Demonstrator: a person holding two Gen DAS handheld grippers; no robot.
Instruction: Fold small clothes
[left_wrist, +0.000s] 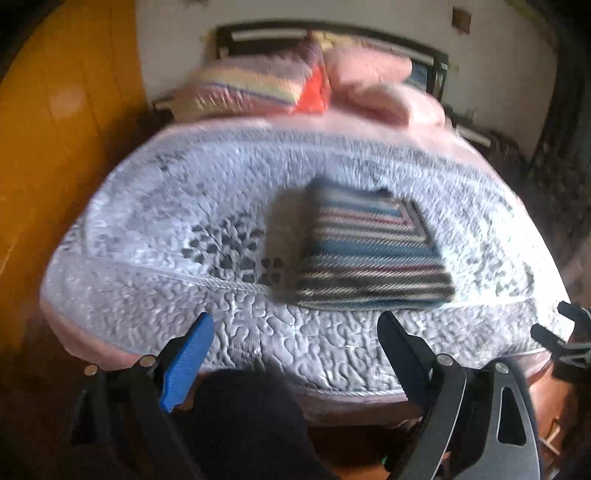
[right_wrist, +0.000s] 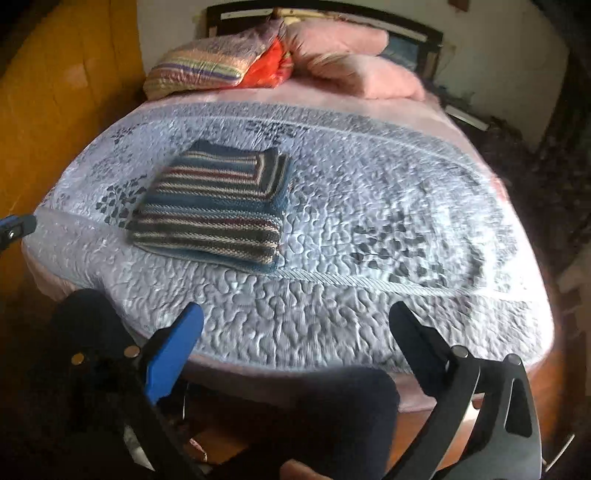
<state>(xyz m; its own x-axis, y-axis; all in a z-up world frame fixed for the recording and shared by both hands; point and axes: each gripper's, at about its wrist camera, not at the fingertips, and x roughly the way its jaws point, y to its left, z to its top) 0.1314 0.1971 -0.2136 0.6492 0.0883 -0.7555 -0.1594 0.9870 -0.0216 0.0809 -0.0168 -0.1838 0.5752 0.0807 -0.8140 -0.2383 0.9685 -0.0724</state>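
A striped knit garment (left_wrist: 373, 251) in blue, grey, white and red lies folded into a neat rectangle on the quilted bed; the right wrist view shows the same garment (right_wrist: 218, 210) left of centre. My left gripper (left_wrist: 295, 325) is open and empty, held back over the bed's near edge, well short of the garment. Open too, with nothing between its fingers, my right gripper (right_wrist: 295, 317) hovers over the near edge, to the right of the garment. The right gripper's fingers (left_wrist: 565, 332) show at the far right of the left wrist view.
The bed wears a grey-white quilt (right_wrist: 369, 184) with leaf prints. Pink pillows (right_wrist: 351, 62) and a striped folded blanket (right_wrist: 207, 66) lie at the headboard. A yellow wall (left_wrist: 55, 129) runs on the left. A person's dark-clothed legs (right_wrist: 314, 413) sit below the grippers.
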